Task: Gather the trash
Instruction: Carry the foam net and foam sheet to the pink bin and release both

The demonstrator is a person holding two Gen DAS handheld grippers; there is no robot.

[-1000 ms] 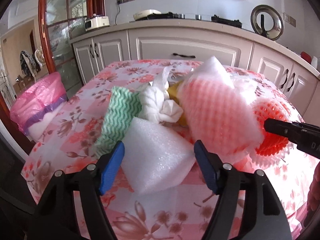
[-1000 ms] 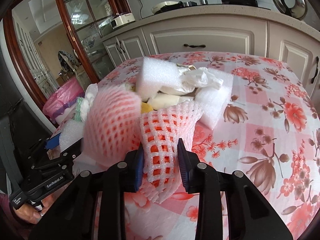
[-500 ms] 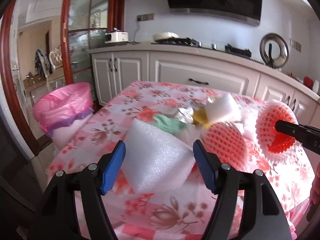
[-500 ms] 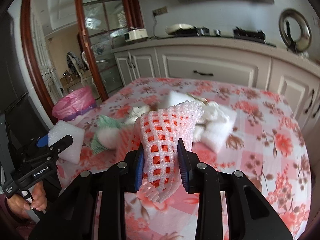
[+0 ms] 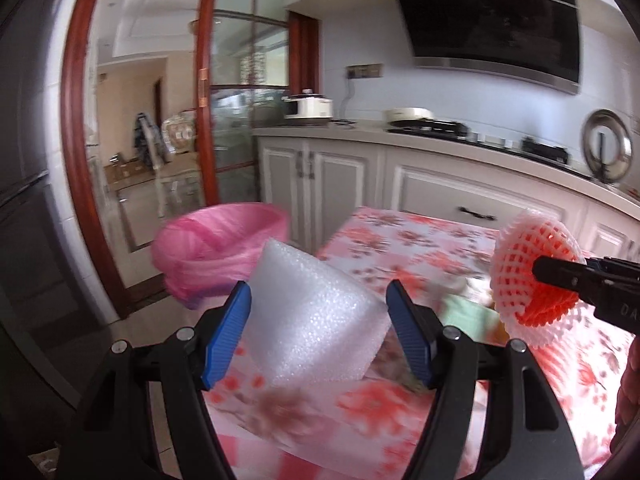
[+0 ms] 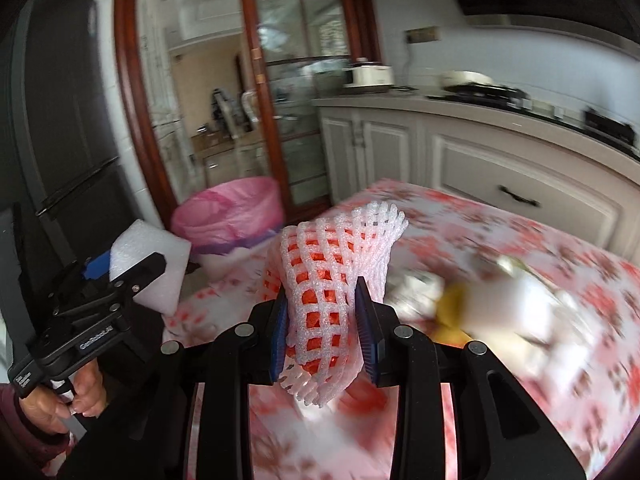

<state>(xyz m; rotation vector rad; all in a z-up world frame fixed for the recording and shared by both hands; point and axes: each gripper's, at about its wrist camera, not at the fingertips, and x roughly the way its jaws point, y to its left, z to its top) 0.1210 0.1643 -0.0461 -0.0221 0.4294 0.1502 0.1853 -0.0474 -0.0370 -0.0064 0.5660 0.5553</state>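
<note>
A foam block (image 5: 316, 320) at frame centre is held by the left gripper (image 5: 318, 330) and a net sleeve (image 6: 332, 304) is pinched by the right gripper (image 6: 325, 332), so both should be released only above the pink bin (image 5: 218, 248) at middle left.

Ahead and to the right stands a long run of white cabinets (image 5: 432, 184) under a pale countertop (image 5: 440, 140). On that countertop, straight ahead, sits a white rice cooker (image 5: 308, 106), and further right a black gas hob (image 5: 476, 130). A round steel pot lid (image 5: 606, 151) leans upright at the far right. High above hangs a dark range hood (image 5: 492, 20). To the left rises a red-brown wooden door frame (image 5: 74, 120) with glass panels (image 6: 300, 92). A dark refrigerator (image 6: 60, 120) fills the far left.
</note>
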